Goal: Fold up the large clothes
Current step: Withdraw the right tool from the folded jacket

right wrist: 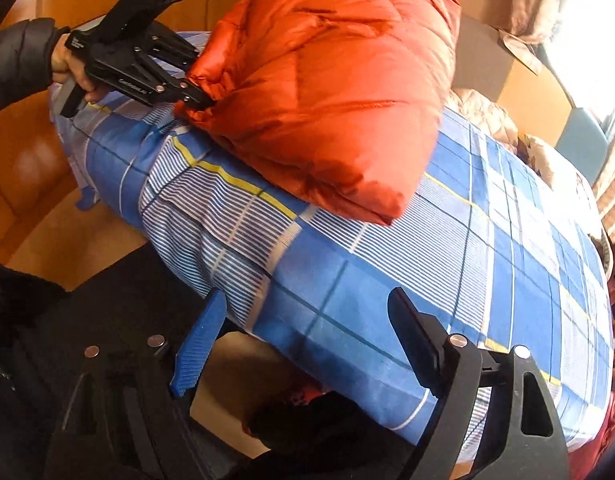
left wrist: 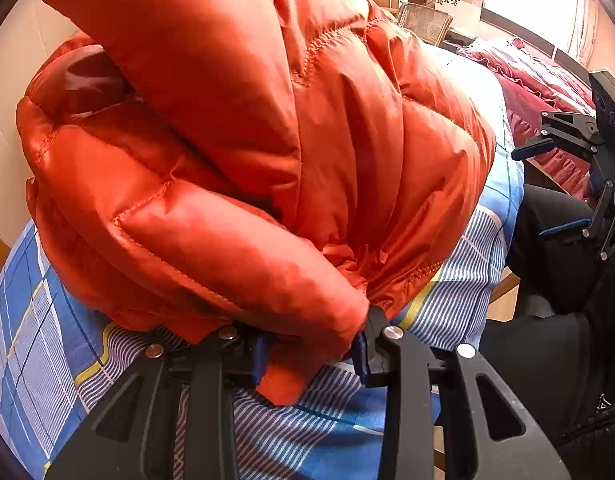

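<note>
An orange puffer jacket lies bunched in a thick, quilted heap on a bed covered with a blue, white and yellow checked sheet, close to the near edge of the mattress. The left gripper is clamped on the jacket: a fold of the shiny orange fabric is pinched between its blue-padded fingers, and a small flap of it hangs out below the jaws onto the striped part of the sheet. In the right wrist view the same gripper reaches in from the upper left and bites into the corner of the heap, with a hand in a dark padded sleeve around its handle. The right gripper stands with its jaws wide apart and nothing between them — one blue ribbed pad on the left, the black finger on the right — hanging over the edge of the mattress, well apart from the jacket. From the left wrist view that gripper shows at the far right, beside the bed, its fingers spread and bare. Part of the jacket rises up and over towards the left camera, so how its far side lies cannot be told; it looks folded over on itself at least once. A dark red ruffled bedcover lies at the far end of the bed, and wooden flooring shows beyond the mattress edge.
</note>
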{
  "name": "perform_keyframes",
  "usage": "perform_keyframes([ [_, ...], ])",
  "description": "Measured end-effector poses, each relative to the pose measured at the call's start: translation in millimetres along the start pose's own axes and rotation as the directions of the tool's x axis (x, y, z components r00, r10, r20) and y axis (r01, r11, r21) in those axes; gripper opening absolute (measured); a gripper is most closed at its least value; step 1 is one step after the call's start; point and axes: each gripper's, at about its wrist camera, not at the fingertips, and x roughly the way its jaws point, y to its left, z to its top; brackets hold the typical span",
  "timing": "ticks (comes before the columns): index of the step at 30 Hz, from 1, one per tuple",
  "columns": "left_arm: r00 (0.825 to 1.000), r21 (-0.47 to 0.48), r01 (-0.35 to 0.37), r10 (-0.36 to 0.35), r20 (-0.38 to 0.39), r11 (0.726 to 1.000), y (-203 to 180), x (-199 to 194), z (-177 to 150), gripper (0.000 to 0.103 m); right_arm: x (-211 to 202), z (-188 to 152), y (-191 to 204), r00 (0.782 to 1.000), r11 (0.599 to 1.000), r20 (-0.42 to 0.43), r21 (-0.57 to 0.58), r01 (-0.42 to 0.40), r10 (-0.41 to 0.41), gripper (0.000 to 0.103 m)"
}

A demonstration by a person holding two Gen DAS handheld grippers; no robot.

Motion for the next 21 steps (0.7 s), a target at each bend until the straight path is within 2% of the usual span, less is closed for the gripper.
perform_keyframes([
  [1,1.0,-0.004,-0.002,0.002,0.0,1.0,2,0,2,0.032,0,1,-5,1.0,0.998,-0.007,0.056,0.011,-0.01,0.082],
  [3,1.0,-0.023,-0.009,0.009,0.012,1.0,5,-2,0,0.032,-2,3,-21,0.999,0.973,-0.003,0.224,-0.049,0.051,0.082],
  [4,1.0,-0.034,-0.007,0.008,0.018,0.999,9,-2,0,0.032,-7,5,-30,0.999,0.956,0.026,0.293,-0.032,0.025,0.082],
  [5,1.0,-0.053,-0.006,0.007,0.025,0.999,10,-1,0,0.032,-10,6,-35,0.999,0.942,0.032,0.334,0.022,-0.035,0.082],
  [6,0.999,-0.068,-0.005,0.007,0.033,0.998,9,0,0,0.032,-11,7,-44,0.997,0.908,0.021,0.415,0.057,-0.073,0.083],
  [7,0.999,-0.074,-0.007,0.01,0.038,0.997,9,0,-1,0.032,-13,5,-56,0.997,0.839,0.002,0.539,0.069,-0.083,0.083],
  [8,0.999,-0.082,-0.011,0.015,0.045,0.997,8,0,-2,0.032,-13,1,-63,0.992,0.766,-0.037,0.632,0.114,-0.117,0.083],
  [9,0.999,-0.094,-0.014,0.018,0.052,0.995,7,2,-3,0.032,-13,0,-65,0.984,0.717,-0.078,0.676,0.168,-0.158,0.083],
  [11,0.998,-0.112,-0.014,0.021,0.063,0.994,5,3,-4,0.031,-14,2,-63,0.98,0.681,-0.086,0.709,0.185,-0.178,0.083],
  [14,0.997,-0.126,-0.016,0.025,0.074,0.992,4,4,-4,0.031,-12,13,-55,0.976,0.661,-0.085,0.723,0.198,-0.2,0.083],
  [16,0.996,-0.139,-0.014,0.026,0.081,0.99,3,5,-4,0.031,-12,27,-52,0.978,0.646,-0.059,0.743,0.177,-0.2,0.073],
  [18,0.996,-0.15,-0.017,0.031,0.089,0.989,2,5,-5,0.031,-13,45,-47,0.979,0.658,-0.02,0.738,0.15,-0.202,0.068],
  [21,0.993,-0.179,-0.014,0.034,0.11,0.984,1,5,-9,0.031,-12,71,-37,0.979,0.666,0.023,0.736,0.119,-0.2,0.068],
])
